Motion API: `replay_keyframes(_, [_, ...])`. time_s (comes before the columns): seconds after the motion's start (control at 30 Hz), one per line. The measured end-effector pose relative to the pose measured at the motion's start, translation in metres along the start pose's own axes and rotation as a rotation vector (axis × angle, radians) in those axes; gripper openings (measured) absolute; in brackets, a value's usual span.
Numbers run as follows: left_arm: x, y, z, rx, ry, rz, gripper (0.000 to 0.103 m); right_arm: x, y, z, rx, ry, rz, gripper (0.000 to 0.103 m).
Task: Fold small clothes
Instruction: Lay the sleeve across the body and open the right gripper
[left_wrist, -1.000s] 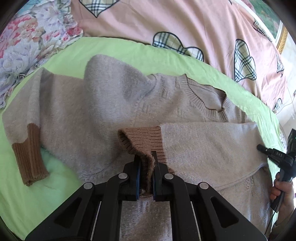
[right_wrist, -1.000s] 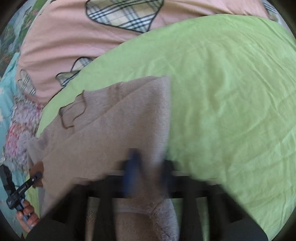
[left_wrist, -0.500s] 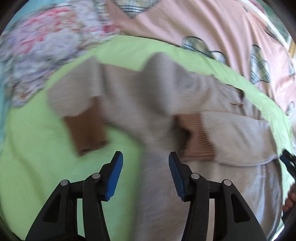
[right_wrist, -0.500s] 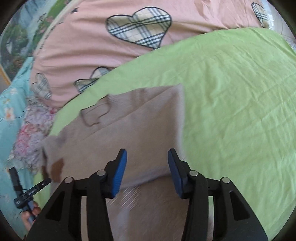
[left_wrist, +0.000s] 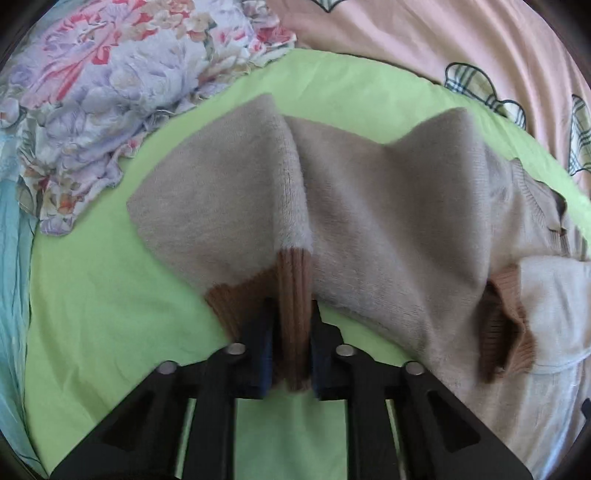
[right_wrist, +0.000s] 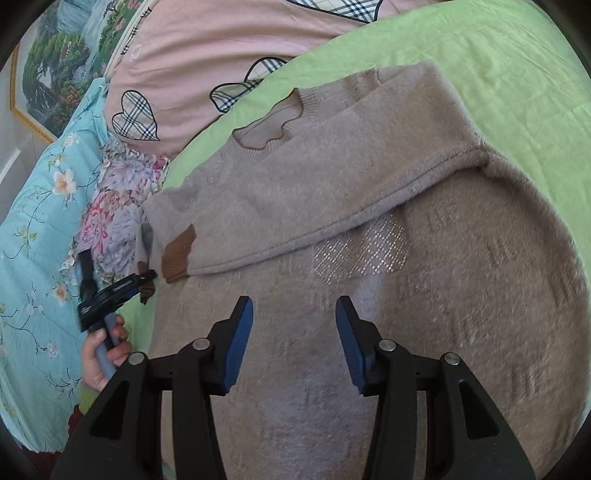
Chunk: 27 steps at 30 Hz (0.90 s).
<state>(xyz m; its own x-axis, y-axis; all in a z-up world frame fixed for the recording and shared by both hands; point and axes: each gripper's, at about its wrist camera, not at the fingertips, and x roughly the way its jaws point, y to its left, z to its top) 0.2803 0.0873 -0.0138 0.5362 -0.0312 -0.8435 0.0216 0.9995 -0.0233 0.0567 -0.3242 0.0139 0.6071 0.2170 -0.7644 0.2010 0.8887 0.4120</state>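
Beige fuzzy knit sweater (right_wrist: 369, 229) lies spread on the lime-green bed sheet (left_wrist: 92, 314), one sleeve already folded across its chest. The left gripper (left_wrist: 291, 354) is clamped on the brown ribbed cuff (left_wrist: 293, 295) of the other sleeve. The right gripper (right_wrist: 294, 343) hovers half-open and empty above the body. My advice: carry the cuff low across the chest, keep the sleeve flat, and release only once it is laid down.

A sweater (right_wrist: 369, 229) is spread on a sheet (right_wrist: 498, 55). One sleeve (right_wrist: 280, 221) is laid across its body, the cuff (right_wrist: 177, 254) toward the left in the right wrist view. The other sleeve (left_wrist: 229, 206) is raised at the sweater's left side. A quilt (right_wrist: 207, 51) is found behind the sheet, a crumpled cloth (left_wrist: 110, 81) at its far left.
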Motion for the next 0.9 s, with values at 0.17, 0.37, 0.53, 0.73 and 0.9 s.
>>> replay_keyframes(0.17, [-0.045, 0.003, -0.008, -0.023, -0.043, -0.131, 0.003, -0.012, -0.003, -0.005, 0.001, -0.021, -0.004, 0.048])
replay_keyframes(0.37, [-0.134, -0.065, -0.013, 0.105, -0.163, -0.381, 0.003, -0.024, -0.010, -0.004, 0.020, -0.050, 0.013, 0.048])
replay_keyframes(0.53, [-0.161, -0.167, -0.017, 0.270, -0.156, -0.575, 0.003, -0.043, -0.020, -0.004, 0.046, -0.100, 0.004, 0.048])
replay_keyframes(0.73, [-0.124, -0.276, -0.029, 0.385, -0.033, -0.653, 0.003, -0.071, -0.045, -0.008, 0.092, -0.154, -0.040, 0.048])
replay_keyframes(0.9, [-0.073, -0.334, -0.041, 0.434, 0.057, -0.619, 0.004, -0.084, -0.066, -0.010, 0.132, -0.171, -0.067, 0.048])
